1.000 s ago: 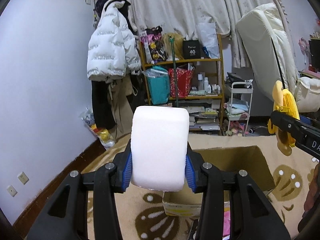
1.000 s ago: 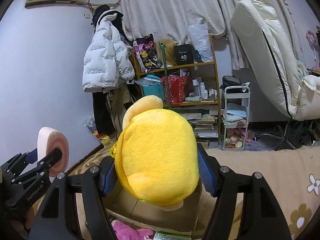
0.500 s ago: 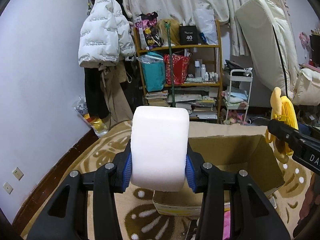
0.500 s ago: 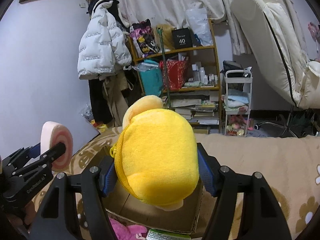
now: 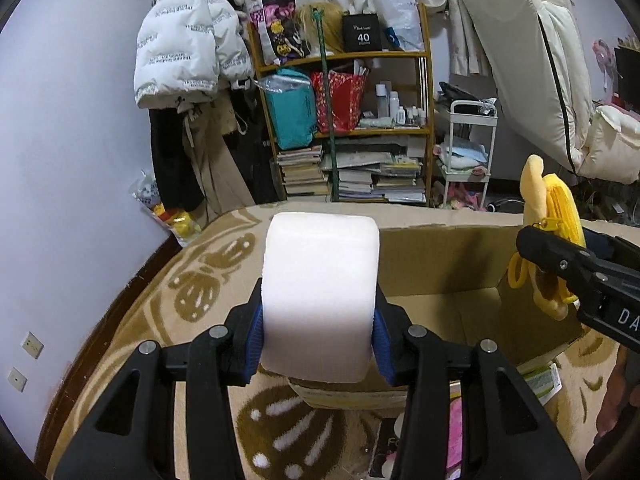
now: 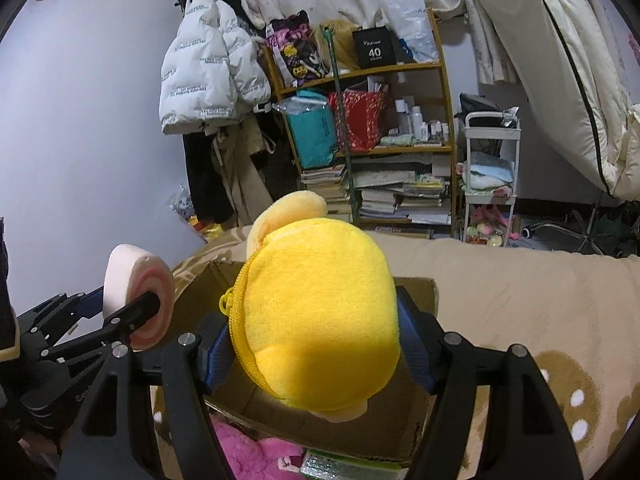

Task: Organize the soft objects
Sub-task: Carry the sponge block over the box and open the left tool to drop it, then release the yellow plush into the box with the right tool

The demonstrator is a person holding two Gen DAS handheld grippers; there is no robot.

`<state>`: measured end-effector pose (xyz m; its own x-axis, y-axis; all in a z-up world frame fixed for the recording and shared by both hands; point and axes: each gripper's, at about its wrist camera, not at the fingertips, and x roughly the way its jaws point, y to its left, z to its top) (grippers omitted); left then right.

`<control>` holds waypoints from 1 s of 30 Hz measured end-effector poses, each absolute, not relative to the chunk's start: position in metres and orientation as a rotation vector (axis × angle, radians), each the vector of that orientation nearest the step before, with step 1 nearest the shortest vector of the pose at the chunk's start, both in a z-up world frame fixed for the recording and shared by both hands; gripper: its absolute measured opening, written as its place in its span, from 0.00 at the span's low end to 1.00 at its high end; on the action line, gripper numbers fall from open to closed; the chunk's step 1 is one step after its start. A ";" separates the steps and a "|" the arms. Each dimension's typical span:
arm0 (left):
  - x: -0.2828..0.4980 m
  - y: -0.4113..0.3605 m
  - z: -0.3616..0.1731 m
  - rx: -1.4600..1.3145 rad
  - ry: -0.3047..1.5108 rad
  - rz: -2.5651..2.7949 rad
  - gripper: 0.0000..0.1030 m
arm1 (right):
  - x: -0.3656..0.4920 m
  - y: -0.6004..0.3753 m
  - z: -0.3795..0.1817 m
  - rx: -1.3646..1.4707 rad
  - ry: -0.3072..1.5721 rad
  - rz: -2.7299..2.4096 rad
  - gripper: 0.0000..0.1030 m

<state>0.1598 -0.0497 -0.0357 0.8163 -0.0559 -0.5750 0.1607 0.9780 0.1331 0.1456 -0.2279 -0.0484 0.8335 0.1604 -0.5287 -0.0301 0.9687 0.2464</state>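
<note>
The left hand-held gripper (image 5: 318, 334) clamps a white foam roll (image 5: 320, 296) by its flat ends, so the soft cylinder cannot squash sideways; its jaws are just easing apart, pads still touching the roll. The right hand-held gripper (image 6: 316, 350), at 3 o'clock from the left one, squeezes a yellow plush pouch (image 6: 320, 312) across its belly while its jaws begin to open. Both loads hang over the open cardboard box (image 5: 448, 264) on the patterned carpet (image 5: 200, 280), probably for dropping in. A pink plush (image 6: 256, 452), only partly visible, lies at 6 o'clock of the box.
</note>
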 end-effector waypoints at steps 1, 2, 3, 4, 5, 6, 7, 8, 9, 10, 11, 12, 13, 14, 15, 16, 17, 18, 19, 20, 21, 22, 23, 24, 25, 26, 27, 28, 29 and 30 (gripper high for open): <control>0.160 -0.050 -0.037 0.176 0.612 -0.121 0.44 | 0.146 -0.228 -0.050 0.236 0.583 0.103 0.73; 0.160 -0.049 -0.038 0.173 0.616 -0.126 0.44 | 0.147 -0.229 -0.051 0.242 0.589 0.106 0.73; 0.161 -0.049 -0.039 0.171 0.620 -0.130 0.44 | 0.147 -0.230 -0.053 0.251 0.595 0.108 0.73; 0.161 -0.049 -0.040 0.170 0.623 -0.133 0.44 | 0.147 -0.231 -0.054 0.261 0.599 0.112 0.73; 0.162 -0.050 -0.041 0.168 0.628 -0.139 0.45 | 0.148 -0.233 -0.056 0.274 0.604 0.115 0.73; 0.162 -0.050 -0.042 0.167 0.631 -0.142 0.46 | 0.149 -0.235 -0.057 0.287 0.610 0.118 0.74; 0.162 -0.051 -0.043 0.169 0.636 -0.149 0.46 | 0.150 -0.236 -0.059 0.303 0.617 0.121 0.74; 0.162 -0.051 -0.044 0.172 0.638 -0.154 0.47 | 0.151 -0.237 -0.061 0.316 0.622 0.124 0.74; 0.162 -0.054 -0.044 0.176 0.638 -0.153 0.49 | 0.152 -0.239 -0.062 0.328 0.629 0.127 0.74; 0.162 -0.055 -0.044 0.183 0.635 -0.151 0.51 | 0.153 -0.240 -0.064 0.343 0.637 0.134 0.75; 0.161 -0.056 -0.045 0.189 0.628 -0.146 0.54 | 0.154 -0.241 -0.066 0.352 0.642 0.138 0.75; 0.160 -0.056 -0.044 0.195 0.619 -0.142 0.56 | 0.154 -0.241 -0.068 0.359 0.647 0.139 0.75; 0.159 -0.057 -0.044 0.200 0.612 -0.141 0.58 | 0.155 -0.242 -0.069 0.363 0.653 0.140 0.77; 0.158 -0.057 -0.043 0.204 0.605 -0.140 0.62 | 0.155 -0.241 -0.070 0.364 0.655 0.141 0.78; 0.158 -0.057 -0.042 0.204 0.602 -0.140 0.64 | 0.156 -0.240 -0.070 0.365 0.657 0.142 0.79; 0.157 -0.056 -0.042 0.204 0.597 -0.138 0.67 | 0.156 -0.240 -0.071 0.365 0.659 0.144 0.80; 0.157 -0.056 -0.041 0.203 0.595 -0.136 0.69 | 0.156 -0.240 -0.071 0.364 0.660 0.145 0.80; 0.157 -0.056 -0.041 0.204 0.597 -0.134 0.71 | 0.155 -0.240 -0.071 0.363 0.660 0.146 0.82; 0.157 -0.055 -0.041 0.205 0.602 -0.132 0.72 | 0.155 -0.239 -0.071 0.360 0.659 0.143 0.85; 0.157 -0.054 -0.040 0.205 0.603 -0.126 0.75 | 0.155 -0.239 -0.071 0.357 0.657 0.140 0.87; 0.156 -0.053 -0.040 0.204 0.600 -0.120 0.80 | 0.155 -0.239 -0.069 0.352 0.653 0.137 0.92; 0.155 -0.052 -0.038 0.199 0.596 -0.109 0.83 | 0.154 -0.239 -0.068 0.345 0.647 0.133 0.94; 0.154 -0.050 -0.037 0.195 0.594 -0.105 0.88 | 0.153 -0.238 -0.066 0.337 0.641 0.129 0.95; 0.153 -0.049 -0.036 0.193 0.593 -0.103 0.89 | 0.152 -0.238 -0.065 0.331 0.638 0.128 0.97; 0.152 -0.048 -0.035 0.191 0.593 -0.102 0.90 | 0.151 -0.238 -0.063 0.327 0.635 0.128 0.99; 0.151 -0.047 -0.033 0.190 0.594 -0.098 0.90 | 0.150 -0.238 -0.061 0.324 0.632 0.127 1.00; 0.150 -0.045 -0.033 0.189 0.596 -0.093 0.91 | 0.148 -0.237 -0.059 0.320 0.627 0.127 1.00; 0.149 -0.045 -0.032 0.187 0.598 -0.088 0.92 | 0.146 -0.237 -0.057 0.316 0.624 0.124 1.00; 0.146 -0.043 -0.030 0.183 0.599 -0.082 0.93 | 0.144 -0.237 -0.055 0.311 0.624 0.118 1.00; 0.145 -0.042 -0.030 0.181 0.598 -0.078 0.94 | 0.142 -0.237 -0.053 0.308 0.623 0.115 1.00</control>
